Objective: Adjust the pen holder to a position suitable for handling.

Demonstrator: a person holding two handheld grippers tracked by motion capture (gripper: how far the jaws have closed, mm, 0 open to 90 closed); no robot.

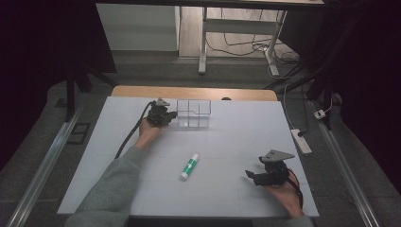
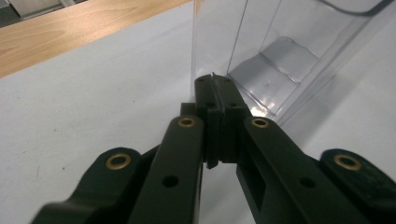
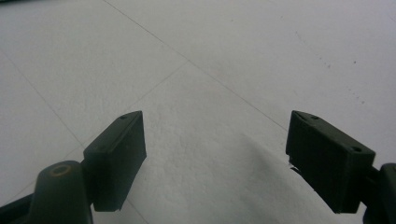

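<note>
On the left of the high view we see the left gripper (image 1: 171, 115) at the far side of the white tabletop (image 1: 236, 142), its tip against the left end of a clear plastic organizer (image 1: 194, 114) with several compartments. In the left gripper view our jaws are pressed fully together; a thin edge shows between the pads, possibly the organizer's wall, but we cannot tell for sure. The clear organizer (image 2: 289, 60) stands upright just beyond the gripper (image 2: 215, 86).

Toward the middle, a glue stick (image 1: 189, 166) with a green and white label lies flat on the tabletop, well apart from both grippers.

On the right, near the front edge, the right gripper (image 1: 252, 177) points toward the centre. In the right gripper view its jaws stand wide apart with nothing between them, just bare white tabletop (image 3: 210, 93).
</note>
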